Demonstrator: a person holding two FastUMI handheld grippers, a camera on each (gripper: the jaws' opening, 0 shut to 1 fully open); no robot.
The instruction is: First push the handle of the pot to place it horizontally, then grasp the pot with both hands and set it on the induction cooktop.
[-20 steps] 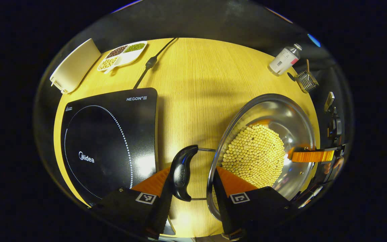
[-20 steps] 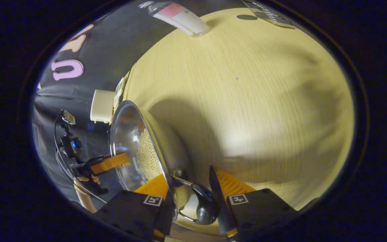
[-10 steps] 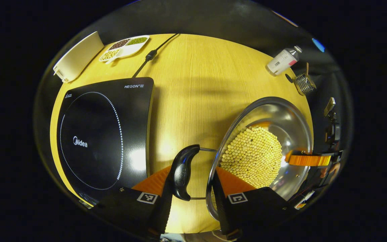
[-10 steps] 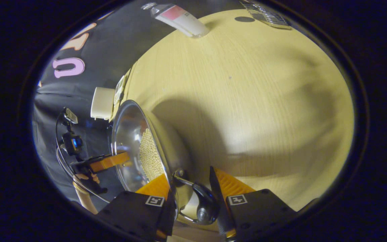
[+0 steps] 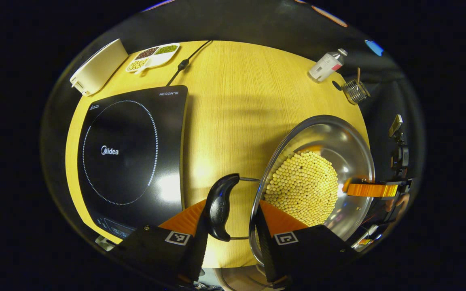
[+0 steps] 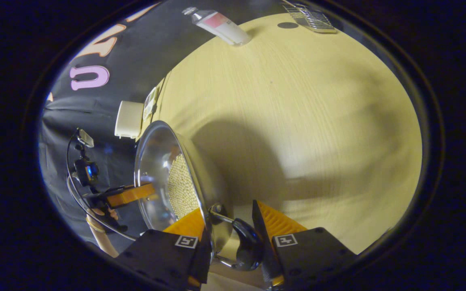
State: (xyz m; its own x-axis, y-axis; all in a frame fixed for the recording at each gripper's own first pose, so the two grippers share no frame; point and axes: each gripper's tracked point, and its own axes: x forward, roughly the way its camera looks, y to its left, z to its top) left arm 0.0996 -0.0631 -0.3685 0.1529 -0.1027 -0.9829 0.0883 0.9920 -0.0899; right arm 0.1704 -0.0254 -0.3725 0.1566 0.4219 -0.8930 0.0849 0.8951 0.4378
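Pot [image 5: 318, 178] full of pale beans held over bench [image 5: 233, 105] near its right edge, between my claws. My left claw [image 5: 229, 220] clamped on black handle [image 5: 219, 206]; my right claw [image 6: 233, 238] clamped on opposite handle [image 6: 247, 246]. Induction cooktop [image 5: 132, 157] beyond, near left edge. Bottle [image 5: 325, 64] at far right corner.

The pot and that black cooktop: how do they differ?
The pot is a shiny round metal bowl holding pale beans; the induction cooktop is a flat, dark, squarish slab with nothing on it. The pot is gripped at its handles by tools; the cooktop lies untouched on the table.
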